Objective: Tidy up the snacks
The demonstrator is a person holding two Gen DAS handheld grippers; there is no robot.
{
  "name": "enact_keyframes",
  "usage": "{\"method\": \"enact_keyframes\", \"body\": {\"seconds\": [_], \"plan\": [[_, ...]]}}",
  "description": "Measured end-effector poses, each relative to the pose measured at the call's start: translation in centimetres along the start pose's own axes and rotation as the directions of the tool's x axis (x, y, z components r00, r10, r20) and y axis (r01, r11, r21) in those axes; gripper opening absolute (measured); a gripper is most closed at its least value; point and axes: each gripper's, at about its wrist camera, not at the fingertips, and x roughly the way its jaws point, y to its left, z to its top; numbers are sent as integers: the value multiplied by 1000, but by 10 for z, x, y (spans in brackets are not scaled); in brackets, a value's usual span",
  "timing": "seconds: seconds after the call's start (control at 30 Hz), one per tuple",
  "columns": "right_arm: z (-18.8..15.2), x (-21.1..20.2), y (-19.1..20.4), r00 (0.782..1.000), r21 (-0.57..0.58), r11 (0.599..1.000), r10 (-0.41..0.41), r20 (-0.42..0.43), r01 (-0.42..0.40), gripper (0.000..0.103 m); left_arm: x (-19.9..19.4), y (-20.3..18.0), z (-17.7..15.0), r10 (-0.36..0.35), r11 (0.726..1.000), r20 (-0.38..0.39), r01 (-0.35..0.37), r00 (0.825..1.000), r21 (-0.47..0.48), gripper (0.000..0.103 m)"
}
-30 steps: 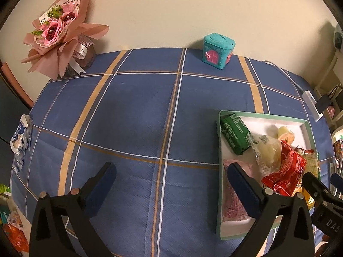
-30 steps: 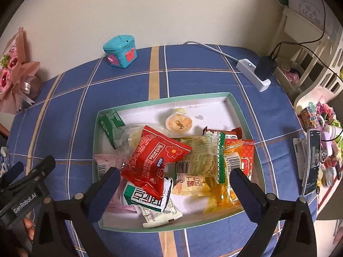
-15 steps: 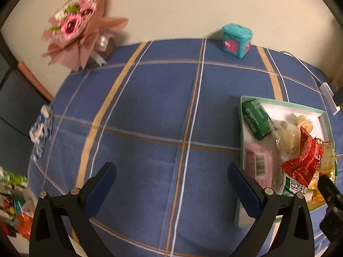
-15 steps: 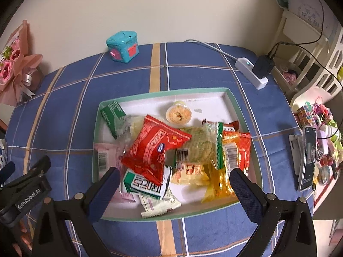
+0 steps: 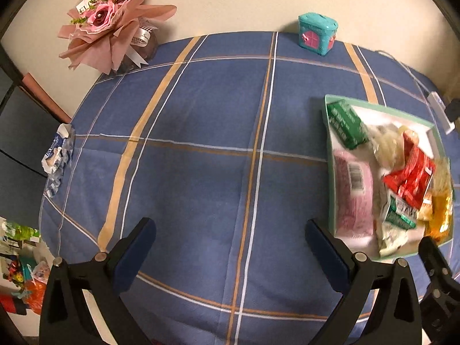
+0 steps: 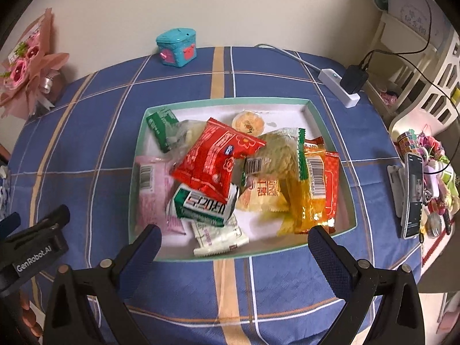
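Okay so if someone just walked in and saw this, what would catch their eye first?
Probably the shallow mint-green cardboard tray on the blue plaid tablecloth, heaped with snack packets, with a bright red foil packet lying on top of the pile. Next, the pink paper-wrapped rose bouquet against the wall at the table's far left corner, and the small teal house-shaped box at the back edge.

Home room: checked tablecloth (image 5: 201,120), wrapped bouquet (image 5: 112,20) upper left, toy house box (image 6: 176,46), cluttered shelf (image 6: 428,66) at right edge.
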Motion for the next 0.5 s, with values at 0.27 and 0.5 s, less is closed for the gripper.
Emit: {"method": "enact_keyframes", "body": {"seconds": [0.27, 0.5], "plan": [[-16, -8, 0, 1000, 14, 1000, 14, 12, -14, 103, -4, 2, -17, 14, 1000, 8, -14, 1000, 15, 103], [-27, -9, -2, 999, 21, 999, 31, 11, -31, 103, -8, 9, -26, 1, 1000, 16, -1, 1000, 1, 103]]}}
